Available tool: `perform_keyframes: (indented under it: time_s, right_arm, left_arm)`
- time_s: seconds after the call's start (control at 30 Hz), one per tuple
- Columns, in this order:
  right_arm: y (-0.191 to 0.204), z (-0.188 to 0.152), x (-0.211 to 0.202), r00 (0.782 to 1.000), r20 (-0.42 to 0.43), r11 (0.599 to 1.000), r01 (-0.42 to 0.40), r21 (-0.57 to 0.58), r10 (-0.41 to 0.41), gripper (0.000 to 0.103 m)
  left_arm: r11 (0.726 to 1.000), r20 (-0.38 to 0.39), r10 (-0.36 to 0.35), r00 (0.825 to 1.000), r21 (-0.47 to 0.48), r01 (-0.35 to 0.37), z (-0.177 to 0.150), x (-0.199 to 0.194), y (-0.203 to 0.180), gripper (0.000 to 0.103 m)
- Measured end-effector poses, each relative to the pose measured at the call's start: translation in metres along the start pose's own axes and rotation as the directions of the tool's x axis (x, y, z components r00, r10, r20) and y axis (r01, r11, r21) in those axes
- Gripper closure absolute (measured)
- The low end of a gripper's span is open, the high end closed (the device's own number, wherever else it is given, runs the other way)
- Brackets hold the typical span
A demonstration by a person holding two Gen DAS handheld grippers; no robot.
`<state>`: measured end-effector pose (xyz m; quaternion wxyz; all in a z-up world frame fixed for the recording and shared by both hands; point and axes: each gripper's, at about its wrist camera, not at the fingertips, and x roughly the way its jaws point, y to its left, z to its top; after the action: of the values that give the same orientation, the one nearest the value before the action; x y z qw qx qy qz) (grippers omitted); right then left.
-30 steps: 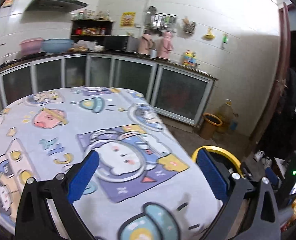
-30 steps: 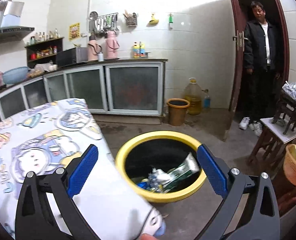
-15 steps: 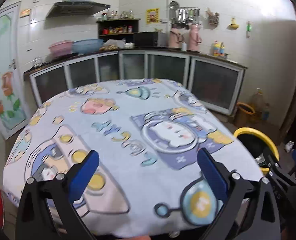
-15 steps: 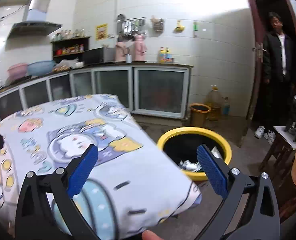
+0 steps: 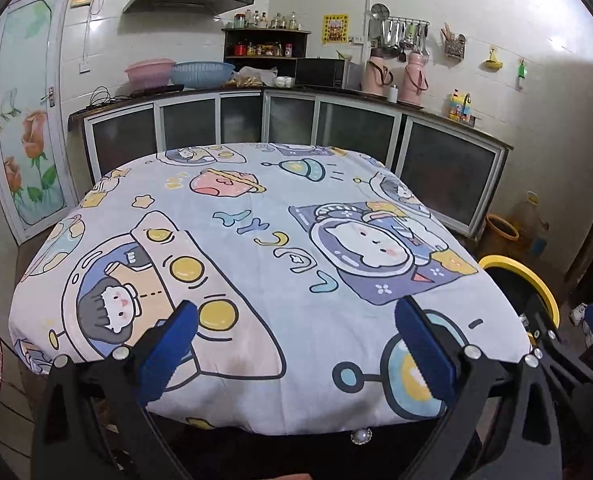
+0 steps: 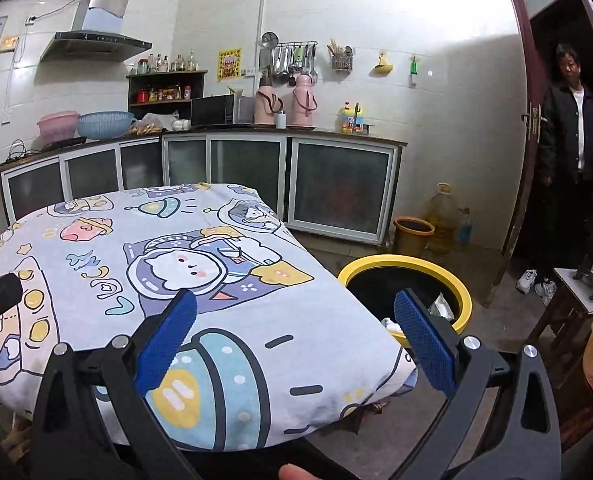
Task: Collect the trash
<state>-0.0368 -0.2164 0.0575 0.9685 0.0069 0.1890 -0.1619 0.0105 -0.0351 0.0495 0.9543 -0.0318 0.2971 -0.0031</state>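
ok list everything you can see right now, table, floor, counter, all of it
tablecloth: 1, pale cartoon print, covering table
trash bin: 1, yellow rim, black inside, floor right of table, scraps in it
small bucket: 1, orange, by cabinets
oil jug: 1, yellowish, beside bucket
thermoses: 2, pink, on counter
basins: 2, pink and blue, counter
bystander: 1, dark jacket, doorway
left tongs: blue pads, open, empty
right tongs: blue pads, open, empty
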Motion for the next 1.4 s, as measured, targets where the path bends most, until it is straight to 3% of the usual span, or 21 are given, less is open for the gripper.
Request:
perform_keyframes:
  time_s: [0.17, 1.4]
  right_arm:
    - [0.0013, -0.0012, 0.0017, 1.0, -0.01, 1.0, -0.012, -0.009, 0.012, 0.008]
    - [0.0073, -0.0046, 0.0058, 0.999, -0.026, 0.999, -0.026, -0.035, 0.025, 0.008]
  left_arm:
    - [1.0, -0.026, -0.005, 1.0, -0.007, 0.005, -0.0023, 0.0027, -0.0011, 0.008]
    - [1.0, -0.024, -0.006, 1.0, -0.01, 0.006, -0.0015, 0.0028, -0.0023, 0.008]
